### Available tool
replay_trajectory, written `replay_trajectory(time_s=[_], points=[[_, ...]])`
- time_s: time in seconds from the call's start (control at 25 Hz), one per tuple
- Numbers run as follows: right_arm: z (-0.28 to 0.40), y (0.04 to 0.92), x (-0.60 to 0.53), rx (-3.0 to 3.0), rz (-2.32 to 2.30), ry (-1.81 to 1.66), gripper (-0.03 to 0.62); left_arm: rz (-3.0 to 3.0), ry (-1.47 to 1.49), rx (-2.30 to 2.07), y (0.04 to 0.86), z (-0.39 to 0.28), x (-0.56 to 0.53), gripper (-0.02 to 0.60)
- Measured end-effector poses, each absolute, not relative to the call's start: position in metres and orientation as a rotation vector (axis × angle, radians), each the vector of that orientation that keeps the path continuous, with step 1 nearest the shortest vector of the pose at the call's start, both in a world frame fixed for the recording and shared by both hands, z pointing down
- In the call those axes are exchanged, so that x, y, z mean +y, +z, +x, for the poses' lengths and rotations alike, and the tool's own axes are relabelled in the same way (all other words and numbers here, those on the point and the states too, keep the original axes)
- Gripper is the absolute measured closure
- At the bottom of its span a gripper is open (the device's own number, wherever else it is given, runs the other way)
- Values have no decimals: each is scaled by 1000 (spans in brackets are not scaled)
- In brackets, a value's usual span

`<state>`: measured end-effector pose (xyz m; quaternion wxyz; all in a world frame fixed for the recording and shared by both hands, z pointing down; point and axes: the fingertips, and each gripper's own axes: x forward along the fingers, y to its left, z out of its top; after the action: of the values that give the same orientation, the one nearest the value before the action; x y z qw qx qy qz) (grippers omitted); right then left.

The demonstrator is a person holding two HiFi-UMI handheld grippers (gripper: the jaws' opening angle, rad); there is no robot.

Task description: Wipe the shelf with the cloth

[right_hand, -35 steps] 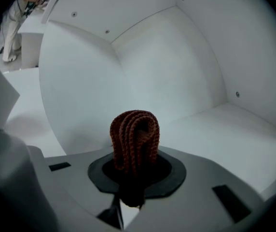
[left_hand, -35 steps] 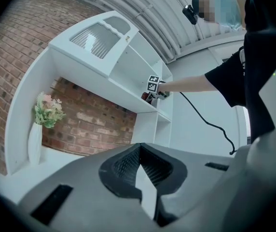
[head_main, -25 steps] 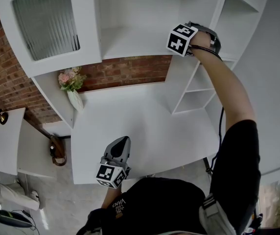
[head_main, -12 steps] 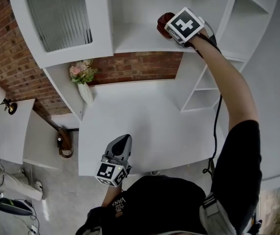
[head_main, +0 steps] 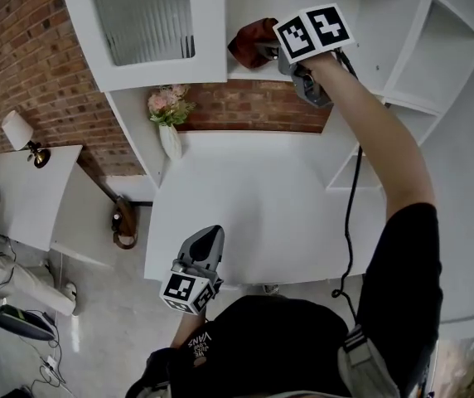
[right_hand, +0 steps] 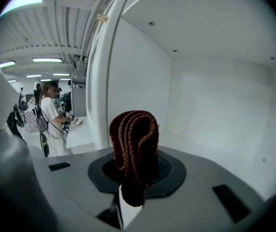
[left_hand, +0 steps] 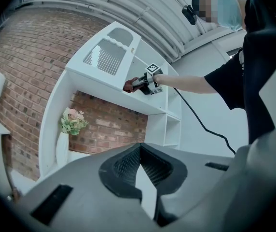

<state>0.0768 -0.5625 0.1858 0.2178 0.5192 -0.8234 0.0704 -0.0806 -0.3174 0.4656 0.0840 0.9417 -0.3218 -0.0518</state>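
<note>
A dark red knitted cloth [head_main: 250, 40] is bunched at the front of the white upper shelf [head_main: 245, 70]. My right gripper [head_main: 267, 50] is shut on it, arm stretched up. In the right gripper view the cloth [right_hand: 134, 141] stands folded up between the jaws of the right gripper [right_hand: 130, 180], with the shelf's floor [right_hand: 200, 146] and back wall behind it. My left gripper [head_main: 207, 240] hangs low by the desk's front edge, shut and holding nothing. From the left gripper view, past the left gripper [left_hand: 139, 174], the cloth [left_hand: 130, 84] shows at the shelf's edge.
A white vase of pink flowers [head_main: 170, 116] stands at the back left of the white desk [head_main: 253, 197]. A ribbed-glass cabinet door [head_main: 146, 15] sits left of the shelf, open cubbies [head_main: 361, 172] to the right. A black cable [head_main: 350, 214] hangs from the right gripper. A person [right_hand: 51, 117] stands far off.
My right gripper has slid the cloth leftward along the shelf, from its right part to near the cabinet door. The left gripper has stayed put.
</note>
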Motion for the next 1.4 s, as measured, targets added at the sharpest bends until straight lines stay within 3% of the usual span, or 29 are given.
replay_trajectory(time_s=[0.28,0.6,1.4], points=[[37,208,-559,-2285,1374,203,525,2804,-151,-987,464,-92,-311,577],[61,219,-558,-2108,1381,47,525,2811,-161,-944,469,-79,-309,577],[290,220,-491,-1696,1682,117,525,2880,-159,-594,475,22,-314,577]])
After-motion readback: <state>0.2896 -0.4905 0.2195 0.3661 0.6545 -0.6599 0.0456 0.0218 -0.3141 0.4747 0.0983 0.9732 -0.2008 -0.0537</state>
